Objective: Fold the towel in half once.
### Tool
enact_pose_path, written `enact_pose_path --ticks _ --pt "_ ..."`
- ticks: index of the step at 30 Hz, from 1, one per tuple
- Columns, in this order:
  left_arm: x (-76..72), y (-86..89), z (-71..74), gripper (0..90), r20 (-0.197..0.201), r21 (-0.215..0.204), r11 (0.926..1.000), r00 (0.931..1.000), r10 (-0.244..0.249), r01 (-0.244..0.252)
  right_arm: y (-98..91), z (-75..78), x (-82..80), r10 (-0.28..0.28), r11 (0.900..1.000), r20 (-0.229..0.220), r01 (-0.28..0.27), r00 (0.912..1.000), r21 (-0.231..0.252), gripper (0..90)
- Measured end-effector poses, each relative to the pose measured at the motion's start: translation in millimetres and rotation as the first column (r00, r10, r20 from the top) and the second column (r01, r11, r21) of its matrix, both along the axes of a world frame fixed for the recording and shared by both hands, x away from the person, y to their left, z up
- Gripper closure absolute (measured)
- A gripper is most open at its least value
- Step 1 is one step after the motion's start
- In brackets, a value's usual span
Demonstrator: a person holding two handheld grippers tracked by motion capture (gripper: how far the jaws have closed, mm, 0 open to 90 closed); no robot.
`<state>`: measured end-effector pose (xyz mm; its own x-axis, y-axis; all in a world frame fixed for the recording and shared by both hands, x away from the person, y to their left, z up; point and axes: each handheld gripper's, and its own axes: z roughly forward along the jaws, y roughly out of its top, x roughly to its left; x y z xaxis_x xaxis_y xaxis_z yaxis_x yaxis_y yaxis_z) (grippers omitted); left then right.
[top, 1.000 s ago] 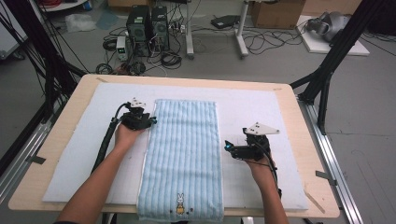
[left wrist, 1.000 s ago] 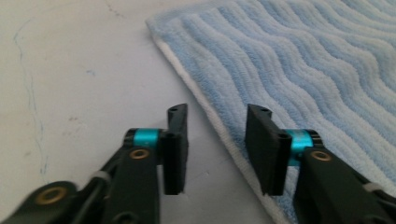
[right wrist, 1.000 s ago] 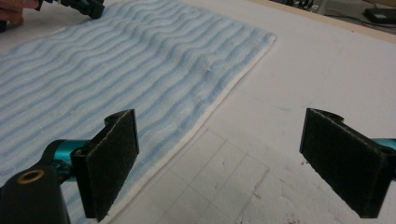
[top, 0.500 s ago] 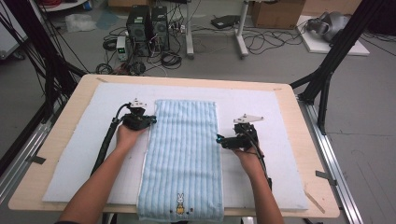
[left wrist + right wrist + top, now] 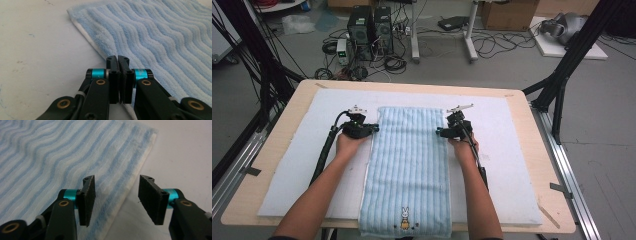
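Observation:
A light blue striped towel (image 5: 412,165) with a small rabbit print lies lengthwise on the white mat (image 5: 287,170). My left gripper (image 5: 373,128) rests at the towel's left edge near the far corner. In the left gripper view its jaws (image 5: 117,58) are pressed together, right on the towel's (image 5: 162,37) white hem. My right gripper (image 5: 439,132) is at the towel's right edge, opposite the left one. Its jaws (image 5: 117,180) have just been closing and stand half apart, with the towel's (image 5: 50,152) hem between them and untouched by the pads.
The wooden table (image 5: 557,200) holds the mat, with bare mat on both sides of the towel. The towel's near end hangs slightly over the front edge. Beyond the table, computers (image 5: 369,25) and cables sit on the floor. Black frame legs (image 5: 562,75) stand at the right.
The right gripper slid left and away along the mat to the towel's right edge, and its jaws narrowed. The left gripper stayed put and its jaws closed at the left edge.

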<state>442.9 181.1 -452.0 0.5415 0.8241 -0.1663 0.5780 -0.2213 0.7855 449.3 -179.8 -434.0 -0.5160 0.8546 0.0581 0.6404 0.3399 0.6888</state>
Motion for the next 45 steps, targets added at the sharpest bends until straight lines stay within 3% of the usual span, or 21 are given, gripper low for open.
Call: enact_pose_path --ticks 3,6,8,12,15,17,19,22,24,26,27,30,33,37,40,45 --pt "0.1 -0.1 -0.1 87.3 -0.005 -0.007 0.9999 1.0000 0.007 -0.007 4.4 -3.9 3.3 -0.007 0.9994 -0.025 0.007 0.9997 -0.033 57.5" --pt "0.2 0.2 -0.2 87.3 -0.010 -0.013 0.9999 0.9999 0.011 -0.011 4.0 -3.2 3.2 -0.020 0.9992 -0.026 0.019 0.9995 -0.035 64.7" --pt "0.6 1.1 -0.2 87.5 -0.021 -0.021 0.9997 0.9997 0.015 -0.015 3.9 -2.3 2.6 -0.011 0.9992 -0.027 0.010 0.9996 -0.040 77.8" --pt "1.7 1.0 -0.3 87.8 -0.034 -0.041 0.9986 0.9989 0.033 -0.034 8.0 -2.2 2.1 0.014 0.9981 -0.016 -0.015 0.9998 -0.059 85.9" --pt "6.4 1.4 2.5 87.9 -0.045 -0.056 0.9972 0.9979 0.046 -0.049 11.0 -2.0 3.1 0.015 0.9946 0.020 -0.012 0.9997 -0.103 86.8" --pt "11.5 1.6 8.5 87.9 -0.039 -0.094 0.9934 0.9973 0.062 -0.066 9.4 -1.7 6.9 -0.005 0.9947 0.026 0.007 0.9996 -0.102 86.9" --pt "17.4 1.8 13.5 87.9 -0.018 -0.128 0.9888 0.9970 0.075 -0.077 6.9 -0.6 11.2 -0.018 0.9955 0.044 0.022 0.9989 -0.093 86.9" --pt "27.7 0.4 17.0 87.9 -0.022 -0.111 0.9905 0.9966 0.079 -0.081 4.8 3.3 15.5 -0.043 0.9972 0.087 0.049 0.9952 -0.056 86.9" --pt "32.8 1.7 19.0 87.8 -0.025 -0.135 0.9859 0.9950 0.097 -0.099 5.0 6.9 18.3 -0.052 0.9970 0.122 0.059 0.9911 -0.050 86.9" --pt "34.0 4.4 21.6 87.8 -0.009 -0.192 0.9762 0.9948 0.101 -0.101 3.7 9.5 19.1 -0.054 0.9978 0.163 0.059 0.9852 -0.031 86.9" --pt "33.2 4.8 23.1 87.8 -0.001 -0.207 0.9736 0.9952 0.098 -0.096 2.3 9.8 19.0 -0.059 0.9980 0.162 0.062 0.9851 -0.015 86.8" --pt "28.1 5.0 27.3 87.8 0.021 -0.194 0.9794 0.9979 0.062 -0.057 -1.3 9.6 17.2 -0.040 0.9991 0.137 0.041 0.9898 -0.006 86.8" --pt "21.2 6.6 29.2 87.8 0.042 -0.196 0.9794 0.9974 0.058 -0.049 -2.6 13.8 12.1 -0.022 0.9997 0.149 0.021 0.9886 0.009 86.8" --pt "14.4 6.0 34.8 87.7 0.057 -0.156 0.9877 0.9983 0.014 -0.005 -3.2 19.4 4.4 0.003 0.9998 0.150 -0.005 0.9887 0.018 86.8" --pt "7.4 5.7 39.9 87.7 0.088 -0.160 0.9871 0.9961 0.002 0.012 -5.9 21.6 -0.4 0.010 0.9994 0.139 -0.014 0.9903 0.031 86.8" --pt "-3.2 8.9 37.1 87.6 0.084 -0.171 0.9849 0.9964 -0.014 0.028 -8.9 22.5 -13.9 0.021 0.9983 0.143 -0.029 0.9895 0.050 86.6"
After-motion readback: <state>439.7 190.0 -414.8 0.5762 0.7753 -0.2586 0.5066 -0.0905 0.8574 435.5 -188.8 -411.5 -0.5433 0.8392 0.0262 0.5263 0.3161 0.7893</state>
